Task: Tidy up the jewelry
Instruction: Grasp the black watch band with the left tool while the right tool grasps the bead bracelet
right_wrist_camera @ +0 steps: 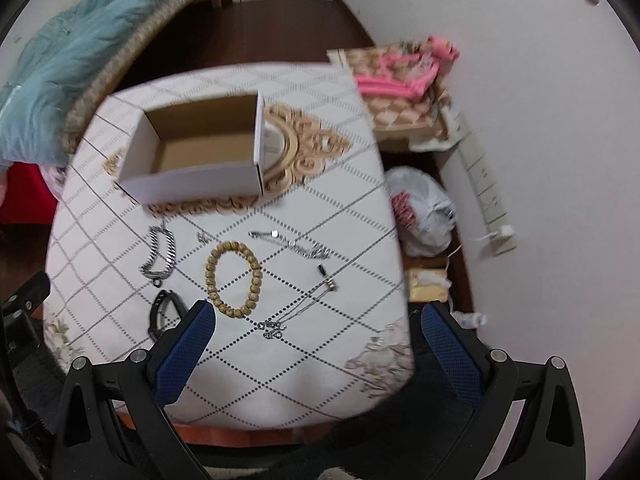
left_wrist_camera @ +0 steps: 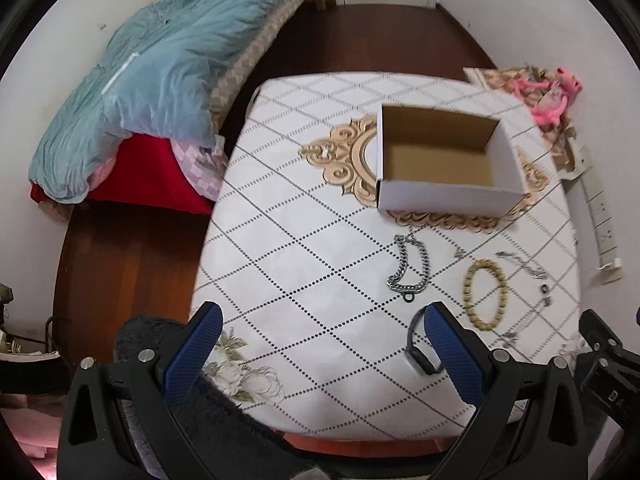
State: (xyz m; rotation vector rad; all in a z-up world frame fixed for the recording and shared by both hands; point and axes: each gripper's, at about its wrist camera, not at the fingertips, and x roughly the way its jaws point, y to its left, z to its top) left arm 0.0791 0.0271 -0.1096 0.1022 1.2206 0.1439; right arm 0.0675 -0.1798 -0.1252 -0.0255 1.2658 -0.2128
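Left gripper (left_wrist_camera: 320, 322) and right gripper (right_wrist_camera: 318, 322) hover with jaws spread, holding nothing. Chunky silver chain (right_wrist_camera: 159, 254), black wristband (right_wrist_camera: 164, 312), beaded bracelet (right_wrist_camera: 233, 278) and fine necklaces (right_wrist_camera: 298, 246) lie before the empty cardboard box (right_wrist_camera: 192, 184); pinching one piece low, at its edge, seems best.

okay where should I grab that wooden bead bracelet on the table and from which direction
Likely from straight above. The bead bracelet lies flat as an open oval on the table, so put one finger inside the loop, one outside, and pinch its near arc. The right gripper is open and close to it. The thin chain just right of it lies close; keep off that side.
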